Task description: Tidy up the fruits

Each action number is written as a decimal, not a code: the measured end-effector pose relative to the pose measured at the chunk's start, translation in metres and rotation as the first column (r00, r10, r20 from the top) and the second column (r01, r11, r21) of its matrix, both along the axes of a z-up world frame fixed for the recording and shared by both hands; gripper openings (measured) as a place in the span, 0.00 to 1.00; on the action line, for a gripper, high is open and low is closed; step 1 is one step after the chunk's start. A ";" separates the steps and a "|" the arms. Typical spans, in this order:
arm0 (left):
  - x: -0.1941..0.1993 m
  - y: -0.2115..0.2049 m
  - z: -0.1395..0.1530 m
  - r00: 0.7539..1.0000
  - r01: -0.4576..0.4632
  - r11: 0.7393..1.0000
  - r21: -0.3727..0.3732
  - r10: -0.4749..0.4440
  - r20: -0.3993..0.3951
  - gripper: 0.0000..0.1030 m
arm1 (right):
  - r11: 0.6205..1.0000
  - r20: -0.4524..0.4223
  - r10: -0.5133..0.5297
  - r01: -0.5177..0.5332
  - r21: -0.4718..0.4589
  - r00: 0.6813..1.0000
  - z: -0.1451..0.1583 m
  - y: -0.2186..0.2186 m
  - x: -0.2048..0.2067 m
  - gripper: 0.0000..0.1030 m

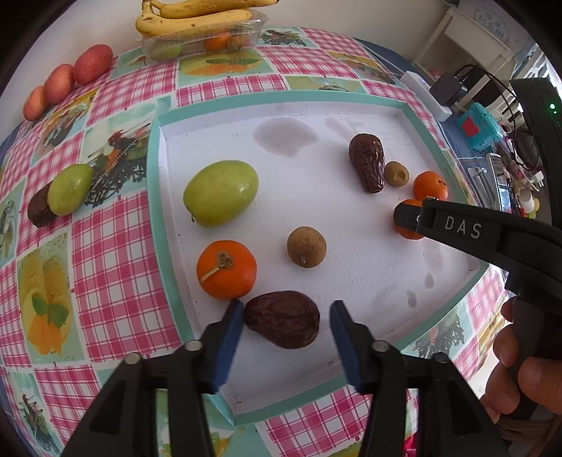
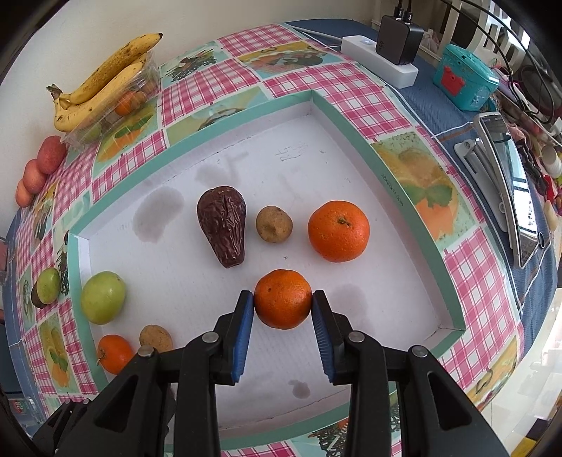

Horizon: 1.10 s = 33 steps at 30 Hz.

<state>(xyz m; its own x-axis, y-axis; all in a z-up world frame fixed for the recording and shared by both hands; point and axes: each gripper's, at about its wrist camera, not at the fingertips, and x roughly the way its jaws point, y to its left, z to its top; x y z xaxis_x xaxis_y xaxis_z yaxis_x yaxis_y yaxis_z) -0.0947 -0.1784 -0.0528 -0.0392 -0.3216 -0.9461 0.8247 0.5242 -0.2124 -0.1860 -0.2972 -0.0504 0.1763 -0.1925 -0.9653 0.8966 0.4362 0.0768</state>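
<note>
A shallow white tray (image 2: 351, 116) with a mint-green rim sits on a counter (image 2: 474, 281) covered by a pink plaid, fruit-print cloth. The right tongs (image 2: 282, 302) pinch a small mandarin (image 2: 282, 298) between their blue pads (image 2: 246, 334), both pads touching its sides; whether it rests on the tray floor or is lifted cannot be told. Beyond it in the tray lie a second, larger mandarin (image 2: 339, 230), a small tan longan (image 2: 274, 224) and a wrinkled dark brown date (image 2: 222, 225), standing roughly in a row. The left tongs (image 1: 286, 318) are spread wide around another wrinkled brown date (image 1: 282, 318) near the tray's near edge; the left pad (image 1: 228, 337) sits just beside the date and the right pad stands apart from it. Close by in the tray are an orange mandarin with a stem (image 1: 226, 269), a round longan (image 1: 306, 246) and a green jujube-like fruit (image 1: 221, 192). Outside the tray, on the cloth, a second green fruit (image 1: 70, 189) leans against a dark brown one (image 1: 38, 211), three reddish fruits (image 1: 66, 82) lie in a line, and bananas (image 1: 196, 17) rest on a clear plastic box (image 1: 210, 38) at the wall. A hand (image 1: 520, 365) grips the right tool's handle at the edge of the left view.
</note>
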 end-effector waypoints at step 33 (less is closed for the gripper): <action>0.094 0.064 0.038 0.908 -0.376 0.922 -0.087 0.386 0.166 1.00 | 0.996 0.053 -0.013 0.018 -0.089 0.999 0.021 0.001 -0.002 0.79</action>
<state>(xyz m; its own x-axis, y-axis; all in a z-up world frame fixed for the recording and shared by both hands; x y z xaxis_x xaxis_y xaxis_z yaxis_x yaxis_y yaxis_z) -0.0009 -0.1145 -0.0145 0.2618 -0.3274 -0.9079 0.5908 0.7982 -0.1175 -0.1879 -0.2961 -0.0296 0.2223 -0.2807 -0.9337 0.8992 0.4292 0.0851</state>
